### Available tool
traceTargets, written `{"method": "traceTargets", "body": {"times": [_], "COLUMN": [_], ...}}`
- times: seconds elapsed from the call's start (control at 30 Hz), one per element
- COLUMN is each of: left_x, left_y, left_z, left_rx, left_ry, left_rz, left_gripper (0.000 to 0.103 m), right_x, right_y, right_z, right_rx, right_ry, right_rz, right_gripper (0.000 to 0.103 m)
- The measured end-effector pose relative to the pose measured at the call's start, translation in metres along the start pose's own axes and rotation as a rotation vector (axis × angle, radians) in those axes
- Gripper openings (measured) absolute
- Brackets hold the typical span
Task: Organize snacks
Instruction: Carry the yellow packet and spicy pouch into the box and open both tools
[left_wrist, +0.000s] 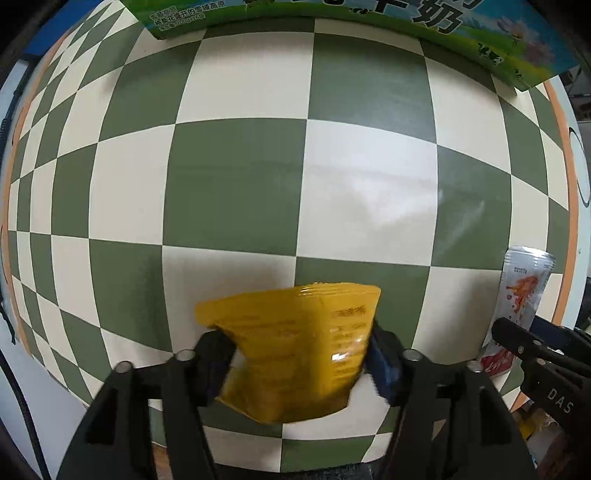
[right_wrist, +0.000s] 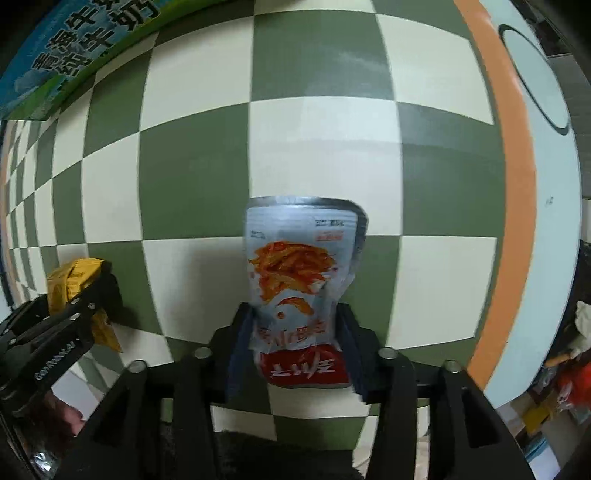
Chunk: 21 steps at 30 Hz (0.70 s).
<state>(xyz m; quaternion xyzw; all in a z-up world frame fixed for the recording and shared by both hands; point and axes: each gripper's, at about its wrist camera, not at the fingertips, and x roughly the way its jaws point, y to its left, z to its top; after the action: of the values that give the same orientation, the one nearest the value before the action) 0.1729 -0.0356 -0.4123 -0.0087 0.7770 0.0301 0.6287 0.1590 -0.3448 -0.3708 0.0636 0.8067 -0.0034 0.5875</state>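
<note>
The yellow snack packet (left_wrist: 295, 347) is hanging between the fingers of the left gripper (left_wrist: 303, 354), well above the green-and-cream checkered table (left_wrist: 236, 184). Whether the pads are pressing on it or merely bracketing it, the blurred pictures are not settling — the jaws are standing fairly wide. Likewise the silver-and-red snack pouch (right_wrist: 299, 291) is sitting upright between the fingers of the right gripper (right_wrist: 295, 332), with contact unclear there too. Both grippers are pointing steeply down, side by side, probably so each packet can be set down in a tidy row. A green-and-blue milk carton box (left_wrist: 369, 22) is lying at the table's far edge.
</note>
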Motion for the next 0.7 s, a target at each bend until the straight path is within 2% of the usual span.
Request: {"method": "traceTargets", "body": {"times": [0.1, 0.13, 0.2, 0.33, 0.43, 0.53, 0.6, 0.67, 0.7], "left_x": [0.009, 0.011, 0.012, 0.014, 0.013, 0.009, 0.002, 0.007, 0.007], "left_y": [0.004, 0.004, 0.005, 0.009, 0.004, 0.002, -0.004, -0.01, -0.012], "left_z": [0.004, 0.006, 0.007, 0.008, 0.006, 0.003, -0.003, -0.012, -0.011], "left_rx": [-0.02, -0.014, -0.001, 0.002, 0.003, 0.007, 0.026, 0.042, 0.048], "left_ry": [0.031, 0.042, 0.046, 0.047, 0.043, 0.036, 0.024, 0.019, 0.01], "left_rz": [-0.005, -0.004, -0.001, -0.001, 0.0, 0.001, 0.004, 0.009, 0.012], "left_gripper": [0.092, 0.094, 0.096, 0.096, 0.095, 0.085, 0.065, 0.052, 0.051], "right_x": [-0.002, -0.001, -0.004, -0.005, 0.002, 0.01, 0.012, 0.013, 0.013], "right_y": [-0.005, -0.006, -0.013, -0.012, 0.004, 0.011, 0.017, 0.022, 0.024], "right_z": [-0.001, -0.001, -0.001, 0.0, -0.001, -0.002, -0.004, -0.006, -0.007], "right_rx": [0.01, 0.012, 0.017, 0.015, 0.013, 0.017, 0.011, 0.01, 0.013], "right_ry": [-0.009, -0.006, -0.01, -0.006, -0.002, -0.008, -0.017, -0.03, -0.034], "right_rz": [-0.001, 0.004, 0.011, 0.002, -0.009, -0.035, -0.065, -0.081, -0.081], "right_gripper": [0.062, 0.063, 0.068, 0.07, 0.071, 0.071, 0.071, 0.069, 0.065]}}
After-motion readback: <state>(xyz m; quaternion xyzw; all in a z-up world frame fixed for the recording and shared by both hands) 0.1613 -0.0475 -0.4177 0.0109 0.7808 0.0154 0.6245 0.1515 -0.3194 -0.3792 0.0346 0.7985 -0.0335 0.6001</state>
